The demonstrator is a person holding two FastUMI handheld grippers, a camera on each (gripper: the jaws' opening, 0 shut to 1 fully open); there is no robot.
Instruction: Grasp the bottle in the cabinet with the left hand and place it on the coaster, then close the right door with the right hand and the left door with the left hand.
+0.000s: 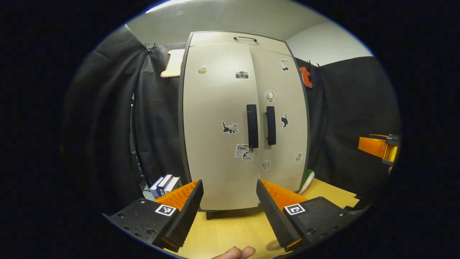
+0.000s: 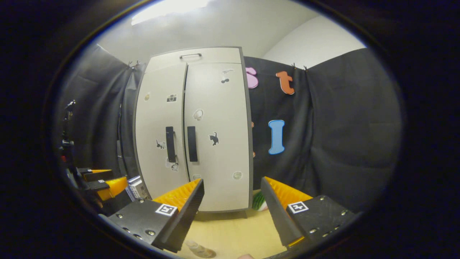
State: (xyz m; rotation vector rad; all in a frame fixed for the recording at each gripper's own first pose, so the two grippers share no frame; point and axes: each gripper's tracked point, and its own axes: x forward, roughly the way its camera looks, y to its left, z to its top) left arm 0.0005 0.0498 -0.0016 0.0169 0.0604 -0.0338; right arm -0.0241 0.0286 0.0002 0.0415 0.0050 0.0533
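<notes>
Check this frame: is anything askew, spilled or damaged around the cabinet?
Nothing stands out. The cabinet stands upright on the table with both doors shut and flush; both tongs, left and right, are open and empty.

Black cloth wall (image 2: 341, 136) hangs across the frame; pale ceiling (image 2: 222, 25) lit at top; wooden tabletop (image 1: 230, 230) below.
</notes>
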